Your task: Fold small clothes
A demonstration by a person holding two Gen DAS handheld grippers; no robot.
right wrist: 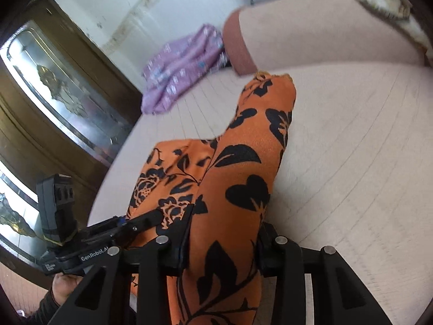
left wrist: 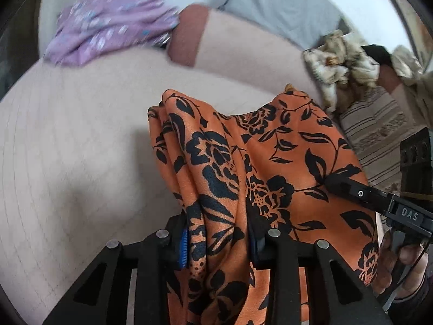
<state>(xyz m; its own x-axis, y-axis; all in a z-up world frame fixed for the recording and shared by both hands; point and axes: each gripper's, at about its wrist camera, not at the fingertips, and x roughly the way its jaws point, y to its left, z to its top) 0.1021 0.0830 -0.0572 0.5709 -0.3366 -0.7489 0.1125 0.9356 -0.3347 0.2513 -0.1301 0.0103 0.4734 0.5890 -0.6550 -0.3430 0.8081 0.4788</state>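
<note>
Holding the orange floral garment (left wrist: 243, 178) between us, we clamp a bunched fold in the left gripper (left wrist: 219, 243) and another gathered edge in the right gripper (right wrist: 224, 241), both pairs of fingers closed on cloth. The garment hangs just above the pale pink bedspread (left wrist: 81, 135), whose near and left stretches lie bare. A folded lilac garment (left wrist: 108, 24) sits at the far edge, and a cream patterned cloth (left wrist: 341, 62) crowds the right edge.
</note>
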